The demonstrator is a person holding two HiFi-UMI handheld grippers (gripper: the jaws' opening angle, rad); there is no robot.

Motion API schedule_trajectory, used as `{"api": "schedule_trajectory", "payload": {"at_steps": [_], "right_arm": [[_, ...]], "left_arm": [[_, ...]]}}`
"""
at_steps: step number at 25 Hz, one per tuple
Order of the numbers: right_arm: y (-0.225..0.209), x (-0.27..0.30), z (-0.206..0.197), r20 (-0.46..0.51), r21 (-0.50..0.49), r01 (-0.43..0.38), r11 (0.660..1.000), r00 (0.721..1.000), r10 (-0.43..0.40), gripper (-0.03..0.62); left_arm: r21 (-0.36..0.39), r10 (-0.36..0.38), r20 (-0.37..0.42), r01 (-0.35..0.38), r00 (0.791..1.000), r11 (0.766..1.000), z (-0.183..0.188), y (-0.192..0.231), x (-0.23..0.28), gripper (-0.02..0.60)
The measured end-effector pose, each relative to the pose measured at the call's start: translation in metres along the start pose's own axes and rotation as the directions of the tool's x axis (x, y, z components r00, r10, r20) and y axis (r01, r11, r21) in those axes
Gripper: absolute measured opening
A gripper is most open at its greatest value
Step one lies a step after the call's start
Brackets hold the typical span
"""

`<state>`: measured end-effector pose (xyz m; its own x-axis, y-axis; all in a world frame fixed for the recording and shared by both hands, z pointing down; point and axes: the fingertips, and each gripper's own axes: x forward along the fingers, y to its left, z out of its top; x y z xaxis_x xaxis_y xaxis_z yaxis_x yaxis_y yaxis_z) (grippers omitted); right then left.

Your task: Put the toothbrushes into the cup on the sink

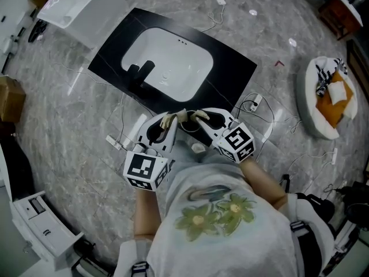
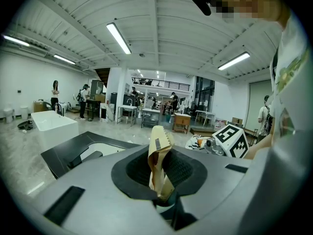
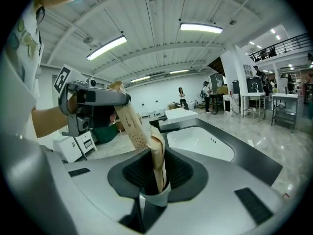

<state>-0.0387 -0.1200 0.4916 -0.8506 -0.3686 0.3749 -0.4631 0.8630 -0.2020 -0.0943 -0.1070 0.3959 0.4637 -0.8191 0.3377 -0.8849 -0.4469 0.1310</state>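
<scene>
A tan paper toothbrush packet [image 1: 183, 115] hangs in the air between my two grippers, in front of the person's chest. My left gripper [image 1: 168, 120] is shut on one end of it, and in the left gripper view the packet [image 2: 158, 156] stands up out of the pinching jaws. My right gripper [image 1: 199, 116] is shut on the other end; in the right gripper view the packet [image 3: 157, 159] runs from my jaws up to the left gripper [image 3: 95, 101]. A white sink [image 1: 167, 62] with a black faucet [image 1: 142, 72] lies in a black counter slab [image 1: 230, 68] beyond. No cup shows.
The slab lies on a grey marble floor with loose cables [image 1: 253, 105]. A white tub [image 1: 75, 4] is at the far left, a round cushion bed [image 1: 323, 97] at the right, a cardboard box [image 1: 10, 98] at the left, and a white cabinet [image 1: 43, 229] near left.
</scene>
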Motion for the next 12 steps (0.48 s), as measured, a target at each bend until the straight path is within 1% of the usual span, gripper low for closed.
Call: {"api": "schedule_trajectory", "payload": {"at_steps": [12], "right_arm": [[-0.003, 0.009, -0.014, -0.042, -0.003, -0.020, 1.000, 0.999, 0.020, 0.078]], "left_arm": [[0.000, 0.001, -0.009, -0.001, 1.000, 1.000, 0.001, 0.002, 0.006, 0.060]]}}
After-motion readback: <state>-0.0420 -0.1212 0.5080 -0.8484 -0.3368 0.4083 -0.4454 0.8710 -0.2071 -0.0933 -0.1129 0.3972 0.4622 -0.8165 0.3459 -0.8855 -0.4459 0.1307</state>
